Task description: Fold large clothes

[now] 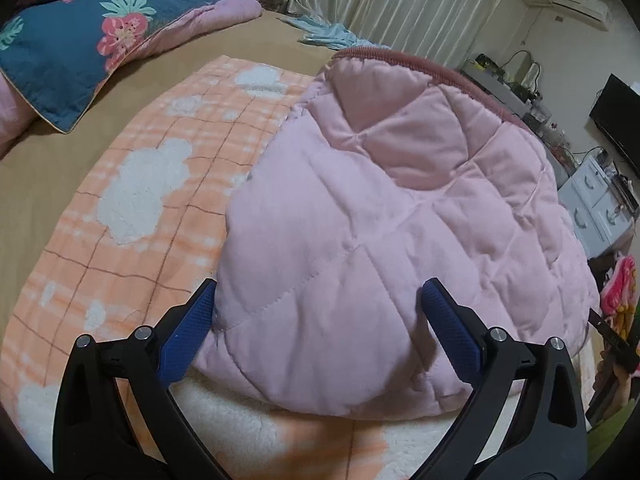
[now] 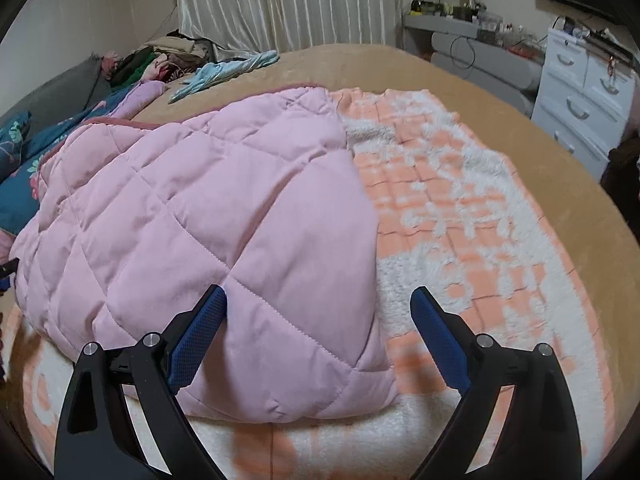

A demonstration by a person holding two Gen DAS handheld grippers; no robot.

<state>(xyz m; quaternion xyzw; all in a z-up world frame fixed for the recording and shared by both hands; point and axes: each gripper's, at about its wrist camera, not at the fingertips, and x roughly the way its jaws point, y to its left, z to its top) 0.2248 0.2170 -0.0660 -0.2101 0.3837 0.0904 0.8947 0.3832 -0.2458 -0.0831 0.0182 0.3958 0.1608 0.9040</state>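
dim warm indoor light | soft shadows | strong fisheye bending, dark corners | slight blur

Quilted garment (image 1: pixel 384 208) atop blanket (image 1: pixel 132 200), blanket on bed (image 1: pixel 48 168).

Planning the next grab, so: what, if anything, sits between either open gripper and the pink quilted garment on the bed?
Nothing visible. The left gripper and right gripper are both open right over the pink quilted garment, its near edge between their fingers. Only the orange-and-white checked fleece blanket lies underneath.
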